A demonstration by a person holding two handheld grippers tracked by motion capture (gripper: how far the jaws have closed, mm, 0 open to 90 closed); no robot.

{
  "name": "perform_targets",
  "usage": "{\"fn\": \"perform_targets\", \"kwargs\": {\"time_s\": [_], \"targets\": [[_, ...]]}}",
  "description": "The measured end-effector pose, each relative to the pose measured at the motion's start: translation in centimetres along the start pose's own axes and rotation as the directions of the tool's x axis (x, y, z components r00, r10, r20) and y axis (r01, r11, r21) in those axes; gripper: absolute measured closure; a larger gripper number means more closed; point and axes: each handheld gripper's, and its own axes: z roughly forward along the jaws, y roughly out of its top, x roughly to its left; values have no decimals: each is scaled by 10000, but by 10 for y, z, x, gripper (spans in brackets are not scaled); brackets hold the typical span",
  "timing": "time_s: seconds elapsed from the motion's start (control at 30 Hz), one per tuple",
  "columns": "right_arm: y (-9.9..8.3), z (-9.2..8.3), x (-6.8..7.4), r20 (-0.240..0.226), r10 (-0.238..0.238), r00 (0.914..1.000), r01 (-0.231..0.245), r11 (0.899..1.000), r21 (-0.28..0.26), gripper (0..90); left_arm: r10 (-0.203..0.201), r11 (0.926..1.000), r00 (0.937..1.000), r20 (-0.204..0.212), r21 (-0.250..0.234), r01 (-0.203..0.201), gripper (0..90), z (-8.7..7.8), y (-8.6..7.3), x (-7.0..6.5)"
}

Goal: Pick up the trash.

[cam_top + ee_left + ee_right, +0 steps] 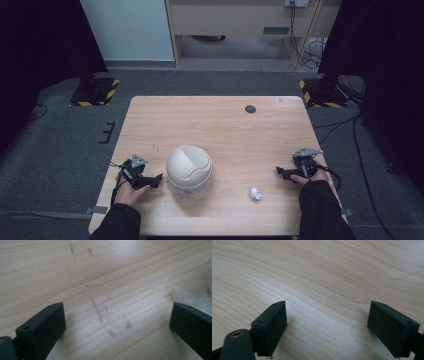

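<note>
The domed bin (189, 170) blocks the bare table (225, 125) between both tools.

A pale wooden table (220, 120) with rounded corners carries it all. Near its front edge, left of centre, sits a cream domed bin (189, 171). A crumpled white paper ball (255, 193) lies right of it, toward the front edge. A small dark round spot (250, 109) marks the back edge.

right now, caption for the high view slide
Two open grippers, left gripper and right gripper, flank a domed bin and crumpled paper.
</note>
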Motion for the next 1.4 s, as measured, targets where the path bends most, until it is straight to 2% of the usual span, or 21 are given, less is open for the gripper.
{"fn": "perform_targets", "kwargs": {"time_s": [0.13,0.3,0.47,0.73,0.97,1.0,1.13,1.2,1.27,1.4], "targets": [[2,-3,-3,-58,-54,10000,54,10000,9,196,-4,10000,10000,24,-20,4,3,0,0,1],[11,-11,-2,-165,-186,9997,175,9979,-623,202,-42,10000,10000,-44,-18,42,4,-1,-1,4],[25,-25,3,-440,-144,9989,73,9874,-1583,198,-23,10000,10000,-63,0,23,2,-1,-1,3],[35,-37,9,-431,-185,9989,89,9772,-2123,198,-27,10000,10000,-70,4,27,2,-1,-1,3],[50,-55,15,-620,-374,9974,175,9552,-2954,191,-31,10000,10000,-70,16,31,0,-1,-1,2],[55,-59,17,-660,-442,9968,212,9486,-3157,194,-33,10000,10000,-73,18,34,0,-1,-1,2],[61,-64,21,-823,-526,9952,218,9407,-3387,197,-38,10000,10000,-77,18,38,0,-1,-1,2],[68,-71,26,-890,-794,9929,424,9325,-3586,197,-44,10000,10000,-81,19,44,0,-1,-1,2],[69,-72,27,-907,-821,9925,435,9296,-3660,194,-45,10000,10000,-86,22,46,0,-1,-1,2],[79,-83,31,-967,-978,9905,514,9156,-3988,193,-52,10000,9999,-105,22,52,0,-1,-1,2]]}}
